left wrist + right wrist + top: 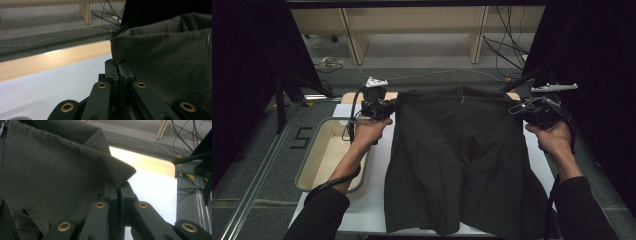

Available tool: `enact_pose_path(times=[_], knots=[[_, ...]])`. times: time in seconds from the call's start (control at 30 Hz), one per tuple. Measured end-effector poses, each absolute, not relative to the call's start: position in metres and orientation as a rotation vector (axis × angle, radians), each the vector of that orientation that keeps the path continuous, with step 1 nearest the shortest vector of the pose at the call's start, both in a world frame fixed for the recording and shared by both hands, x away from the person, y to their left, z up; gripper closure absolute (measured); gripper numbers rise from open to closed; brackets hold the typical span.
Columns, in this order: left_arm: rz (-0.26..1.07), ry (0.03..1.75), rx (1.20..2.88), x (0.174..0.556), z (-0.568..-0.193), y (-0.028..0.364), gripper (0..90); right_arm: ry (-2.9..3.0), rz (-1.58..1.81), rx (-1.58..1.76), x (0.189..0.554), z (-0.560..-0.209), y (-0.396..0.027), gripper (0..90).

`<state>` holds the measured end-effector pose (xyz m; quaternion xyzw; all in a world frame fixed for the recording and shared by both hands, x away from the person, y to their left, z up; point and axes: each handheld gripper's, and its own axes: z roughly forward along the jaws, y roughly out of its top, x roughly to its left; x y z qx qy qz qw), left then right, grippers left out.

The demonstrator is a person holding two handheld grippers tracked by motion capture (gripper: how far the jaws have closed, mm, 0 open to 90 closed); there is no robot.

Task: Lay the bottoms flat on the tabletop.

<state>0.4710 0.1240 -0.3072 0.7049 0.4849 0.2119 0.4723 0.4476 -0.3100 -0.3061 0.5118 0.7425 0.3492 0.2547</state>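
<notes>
One mark can be read: a black figure "5" in blocky strokes on the grey floor, to the left of the tabletop, seen in the high view. A small white tag sits on the dark garment, too small to read.

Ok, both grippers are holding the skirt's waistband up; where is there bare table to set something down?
A free white strip lies between the skirt and the beige bin, under the left gripper. A narrower strip runs along the table edge below the right gripper. The skirt crowds the middle.
</notes>
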Motion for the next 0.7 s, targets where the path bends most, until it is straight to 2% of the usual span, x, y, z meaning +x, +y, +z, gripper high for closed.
enact_pose_path(times=[0.13, 0.43, 0.57, 0.7], knots=[[0.52, 1.185, 1.748, 0.474, -0.301, 0.119, 87.4, 1.973, 0.926, 1.371, 0.452, -0.294, -0.303, 87.2], [0.473, 1.199, 1.762, 0.475, -0.32, 0.115, 86.8, 1.906, 0.897, 1.367, 0.464, -0.269, -0.301, 87.3], [0.511, 1.208, 1.752, 0.477, -0.317, 0.119, 87.6, 1.923, 0.875, 1.344, 0.464, -0.267, -0.295, 87.2], [0.559, 1.19, 1.707, 0.479, -0.298, 0.126, 88.1, 1.933, 0.897, 1.338, 0.463, -0.27, -0.293, 87.0]])
